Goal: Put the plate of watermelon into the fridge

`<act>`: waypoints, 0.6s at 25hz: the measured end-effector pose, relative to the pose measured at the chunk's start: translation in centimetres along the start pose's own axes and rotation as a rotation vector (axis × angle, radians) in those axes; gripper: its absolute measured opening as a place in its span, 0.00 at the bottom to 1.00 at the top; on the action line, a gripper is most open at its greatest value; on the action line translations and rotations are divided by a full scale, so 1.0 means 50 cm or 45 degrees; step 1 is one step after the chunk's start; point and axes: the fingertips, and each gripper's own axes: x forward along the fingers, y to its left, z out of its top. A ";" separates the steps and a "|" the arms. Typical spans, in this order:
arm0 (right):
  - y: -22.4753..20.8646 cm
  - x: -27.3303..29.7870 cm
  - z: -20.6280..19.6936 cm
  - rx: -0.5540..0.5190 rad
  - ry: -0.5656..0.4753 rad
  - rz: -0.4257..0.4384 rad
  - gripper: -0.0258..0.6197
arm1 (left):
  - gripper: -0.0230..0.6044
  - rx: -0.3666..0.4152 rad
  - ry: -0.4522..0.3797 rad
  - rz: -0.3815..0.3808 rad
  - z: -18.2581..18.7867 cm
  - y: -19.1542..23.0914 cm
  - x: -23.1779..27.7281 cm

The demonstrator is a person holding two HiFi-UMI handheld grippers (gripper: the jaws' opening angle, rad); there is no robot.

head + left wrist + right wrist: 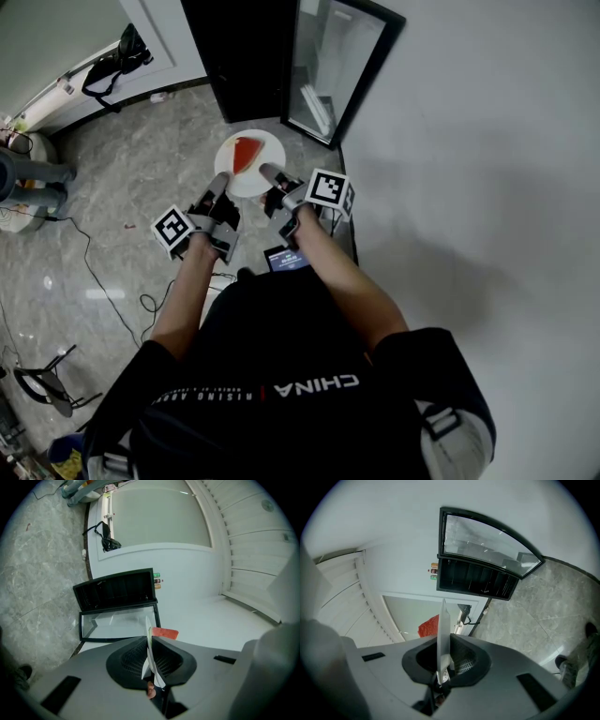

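white ceramic-looking plate [255,174] carrying one red wedge of watermelon [244,155], held level between the two grippers. we note the left gripper [222,180] clamped on the plate's near-left rim. the left gripper view shows the rim edge-on, pinched between the two dark pads. the right gripper [266,172] is likewise clenched on the near-right rim, and the right gripper view shows the thin white edge standing between its pads with the red wedge beyond it. the plate hangs above the grey marbled floor [141,178], just in front of the black fridge [246,56], and is not yet inside. the fridge's glass door [333,70] is swung open to the right, close to the white wall [487,141]. we see only a dark interior and cannot make out shelves from the head view. each gripper's marker cube faces up, the left one [174,230] nearer the person than the right one [330,190]. a small lit screen [287,260] sits below the right forearm.
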 end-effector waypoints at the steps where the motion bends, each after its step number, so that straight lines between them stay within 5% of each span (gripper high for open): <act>1: 0.000 0.000 0.000 0.000 0.001 -0.001 0.09 | 0.10 -0.001 0.001 0.001 0.000 0.000 0.000; 15: 0.012 -0.010 0.005 0.013 -0.016 -0.015 0.09 | 0.10 -0.005 0.018 0.011 -0.006 -0.014 0.005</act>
